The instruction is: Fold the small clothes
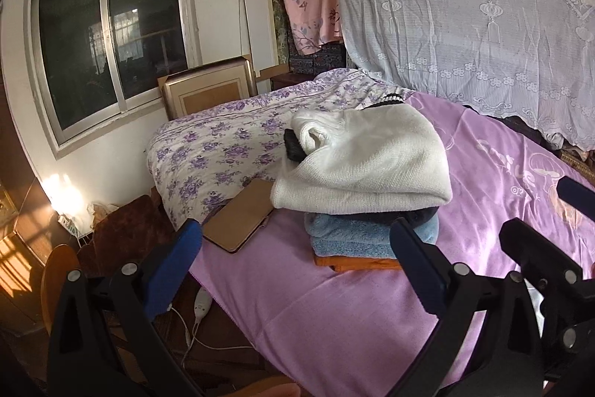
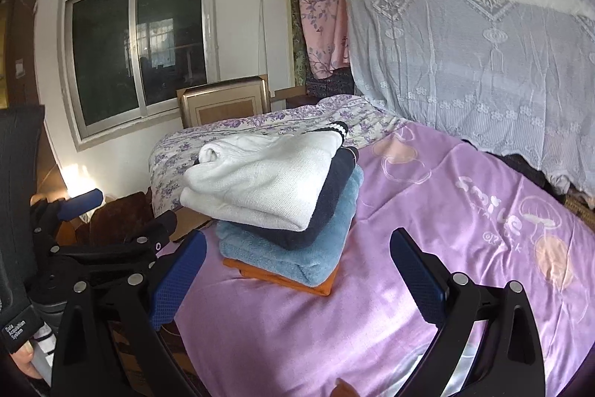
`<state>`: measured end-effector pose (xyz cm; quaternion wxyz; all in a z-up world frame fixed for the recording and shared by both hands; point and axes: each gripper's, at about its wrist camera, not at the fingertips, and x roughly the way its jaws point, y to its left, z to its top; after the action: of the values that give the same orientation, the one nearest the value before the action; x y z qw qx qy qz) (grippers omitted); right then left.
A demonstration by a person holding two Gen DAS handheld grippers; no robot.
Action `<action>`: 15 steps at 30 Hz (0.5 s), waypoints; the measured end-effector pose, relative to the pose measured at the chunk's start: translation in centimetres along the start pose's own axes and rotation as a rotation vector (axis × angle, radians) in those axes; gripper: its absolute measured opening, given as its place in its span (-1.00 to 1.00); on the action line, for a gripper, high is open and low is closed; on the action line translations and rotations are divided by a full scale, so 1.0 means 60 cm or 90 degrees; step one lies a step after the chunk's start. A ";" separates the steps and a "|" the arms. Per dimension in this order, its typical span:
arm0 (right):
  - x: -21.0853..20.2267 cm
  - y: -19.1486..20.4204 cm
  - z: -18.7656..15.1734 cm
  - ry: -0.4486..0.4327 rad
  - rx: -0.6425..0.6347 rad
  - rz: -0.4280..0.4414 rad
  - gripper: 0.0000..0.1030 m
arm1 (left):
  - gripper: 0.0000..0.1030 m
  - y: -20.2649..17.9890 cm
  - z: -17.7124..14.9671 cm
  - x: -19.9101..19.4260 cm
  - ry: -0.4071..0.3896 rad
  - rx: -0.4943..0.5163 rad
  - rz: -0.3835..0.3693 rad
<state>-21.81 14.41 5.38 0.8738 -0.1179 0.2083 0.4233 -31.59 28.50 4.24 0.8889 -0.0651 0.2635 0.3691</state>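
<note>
A stack of folded clothes sits on the purple bedspread [image 1: 316, 315]: a white knit sweater [image 1: 368, 159] on top, a dark navy garment [image 2: 331, 207] under it, a light blue fleece [image 1: 346, 237] below, and an orange piece [image 1: 357, 263] at the bottom. The stack also shows in the right wrist view, with the white sweater [image 2: 260, 181] on top. My left gripper [image 1: 297, 248] is open and empty, just in front of the stack. My right gripper [image 2: 297, 263] is open and empty, also just short of the stack. The right gripper's fingers [image 1: 539, 248] show at the right of the left wrist view.
A floral purple quilt [image 1: 223, 136] lies bunched behind the stack. A brown notebook [image 1: 238, 222] rests at the bed's left edge. A lace curtain [image 1: 465, 25] hangs at right. A window [image 1: 111, 39], a chair back [image 1: 212, 92] and a corded controller [image 1: 202, 304] are at left.
</note>
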 end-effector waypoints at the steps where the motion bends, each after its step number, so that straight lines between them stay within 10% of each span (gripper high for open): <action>1: -0.006 0.003 -0.005 -0.005 -0.019 0.003 0.93 | 0.91 -0.002 -0.003 -0.004 0.000 0.003 0.006; 15: -0.013 -0.027 -0.010 0.011 -0.013 0.040 0.93 | 0.91 -0.025 -0.004 -0.030 0.012 -0.013 0.049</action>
<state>-21.11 12.65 5.29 0.8569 -0.1239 0.2151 0.4517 -31.74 26.25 4.84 0.8707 -0.0675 0.2704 0.4051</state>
